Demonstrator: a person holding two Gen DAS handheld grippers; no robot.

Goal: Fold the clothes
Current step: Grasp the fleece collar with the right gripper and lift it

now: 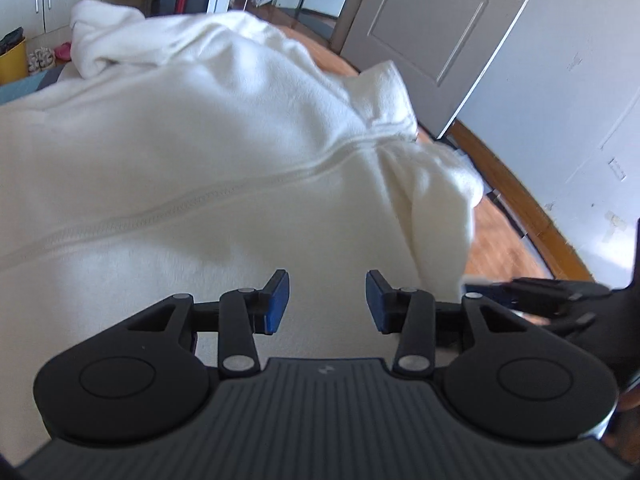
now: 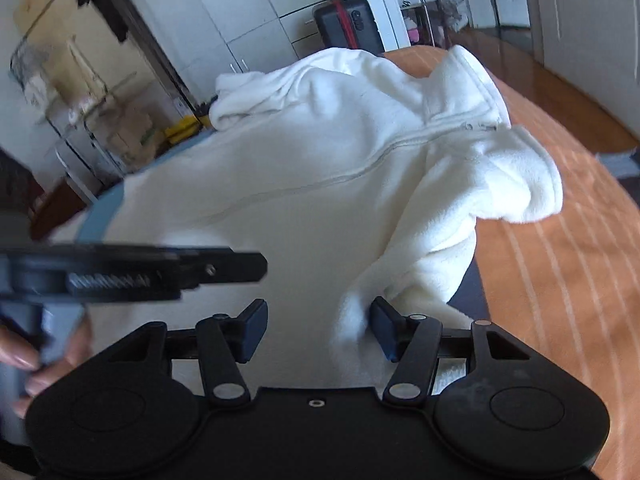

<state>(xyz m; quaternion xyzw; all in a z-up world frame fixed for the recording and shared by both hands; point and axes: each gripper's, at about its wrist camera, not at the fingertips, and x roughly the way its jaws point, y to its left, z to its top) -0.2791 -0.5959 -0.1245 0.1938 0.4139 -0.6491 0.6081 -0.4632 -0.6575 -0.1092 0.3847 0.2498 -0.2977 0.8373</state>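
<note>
A white fleece zip jacket (image 1: 200,152) lies spread out front up, its zipper (image 1: 168,208) running across the left wrist view. My left gripper (image 1: 327,300) hovers over its lower body, open, with only flat fleece showing in the gap. In the right wrist view the same jacket (image 2: 320,160) rests on an orange striped surface (image 2: 560,280). My right gripper (image 2: 318,330) is open at the near sleeve (image 2: 420,280), a fold of which bulges against the right pad. The left gripper (image 2: 240,268) crosses that view from the left, held by a hand (image 2: 24,360).
A grey door (image 1: 432,32) and wooden floor (image 1: 500,240) lie beyond the jacket's right side. A dark suitcase (image 2: 348,24) and white cupboards (image 2: 240,8) stand at the back. A yellow bin (image 1: 12,60) is at the far left. A blue edge (image 2: 96,216) borders the surface.
</note>
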